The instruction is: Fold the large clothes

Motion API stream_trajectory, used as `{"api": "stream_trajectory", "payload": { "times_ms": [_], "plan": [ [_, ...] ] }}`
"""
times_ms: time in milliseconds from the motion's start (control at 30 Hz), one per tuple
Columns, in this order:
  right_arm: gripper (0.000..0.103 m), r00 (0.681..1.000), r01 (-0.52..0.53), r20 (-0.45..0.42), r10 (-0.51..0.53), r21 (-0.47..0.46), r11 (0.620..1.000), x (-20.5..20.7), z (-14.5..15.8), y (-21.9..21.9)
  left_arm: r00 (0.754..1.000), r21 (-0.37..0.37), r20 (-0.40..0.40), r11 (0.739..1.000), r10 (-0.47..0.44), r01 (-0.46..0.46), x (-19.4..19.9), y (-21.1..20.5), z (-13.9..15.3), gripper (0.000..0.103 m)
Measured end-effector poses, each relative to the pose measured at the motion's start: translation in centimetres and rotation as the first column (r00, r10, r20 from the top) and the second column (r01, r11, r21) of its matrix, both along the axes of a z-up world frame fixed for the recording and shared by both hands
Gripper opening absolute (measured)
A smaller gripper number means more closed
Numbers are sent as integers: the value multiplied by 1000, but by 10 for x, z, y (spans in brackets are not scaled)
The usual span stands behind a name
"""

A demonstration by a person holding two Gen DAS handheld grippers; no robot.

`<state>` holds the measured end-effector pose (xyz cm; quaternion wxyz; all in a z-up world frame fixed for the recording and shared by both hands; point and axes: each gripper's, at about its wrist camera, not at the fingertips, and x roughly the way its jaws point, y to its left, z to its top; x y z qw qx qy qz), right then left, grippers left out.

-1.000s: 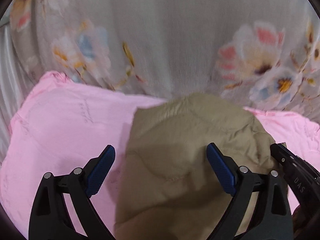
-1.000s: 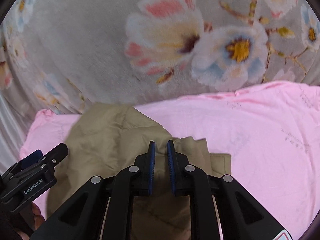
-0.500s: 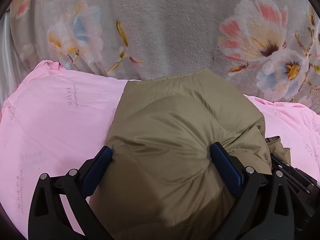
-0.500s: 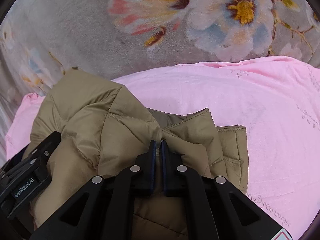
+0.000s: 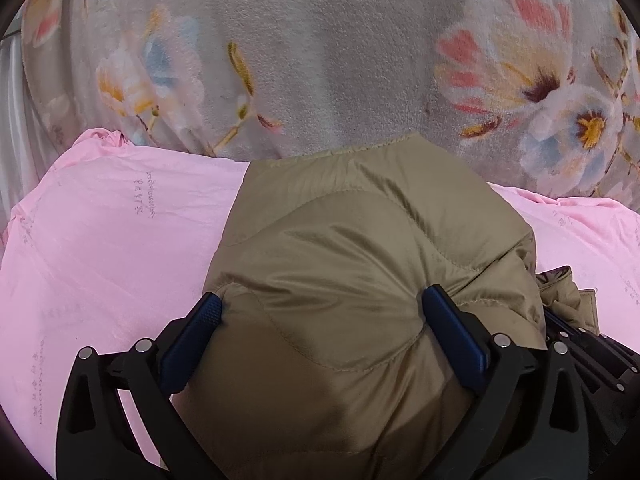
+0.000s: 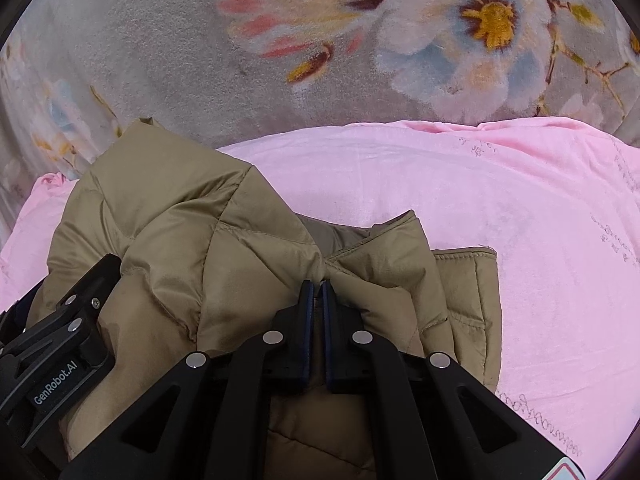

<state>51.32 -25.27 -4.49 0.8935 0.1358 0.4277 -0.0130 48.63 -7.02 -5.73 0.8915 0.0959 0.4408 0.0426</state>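
Note:
An olive-tan quilted puffer jacket [image 5: 360, 264] lies bunched on a pink sheet [image 5: 112, 248]. My left gripper [image 5: 320, 312] has its jaws spread wide, with a puffy bulge of the jacket filling the gap and touching both blue pads. My right gripper [image 6: 315, 286] is shut on a pinched fold of the jacket [image 6: 192, 240] near its collar. The left gripper's body [image 6: 60, 344] shows at the lower left of the right wrist view. The right gripper's body [image 5: 592, 356] shows at the lower right of the left wrist view.
A grey fleece blanket with large pink, white and blue flowers [image 5: 320, 60] lies beyond the pink sheet, and it also shows in the right wrist view [image 6: 360, 40]. The pink sheet [image 6: 520, 220] spreads to the right of the jacket. A pale ribbed surface [image 5: 12, 120] shows at the far left edge.
Both grippers moved down and forward onto the jacket, which now looms larger. The right jaws closed fully on the fold. The jacket's bulge came to fill the open left jaws.

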Motion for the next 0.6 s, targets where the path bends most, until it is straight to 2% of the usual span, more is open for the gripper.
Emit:
{"api": "stream_trajectory", "payload": {
  "times_ms": [133,200,267,367,467,533,600],
  "plan": [
    [1,1000,-15,-15,15,-15,1000,2,2,1,1000,9,-12,1000,0,0,0,-1,1,98],
    [2,998,-47,-42,44,-73,996,-2,15,3,999,13,-42,1000,-16,16,-2,0,6,98],
    [9,998,-66,-5,66,-43,997,-24,37,-1,996,10,-75,999,-45,46,-12,3,18,98],
    [11,990,-126,57,127,-26,992,-71,62,-1,991,-6,-85,995,-104,104,-49,12,51,98],
    [13,986,-151,62,155,-65,986,-102,54,8,986,4,-116,992,-121,123,-81,19,59,98],
    [13,987,-136,74,143,-90,987,-111,40,13,979,-12,-170,994,-108,108,-91,25,47,98],
    [13,987,-127,89,137,-105,986,-114,30,15,982,-47,-169,996,-85,78,-99,33,33,98]
  ]
}}
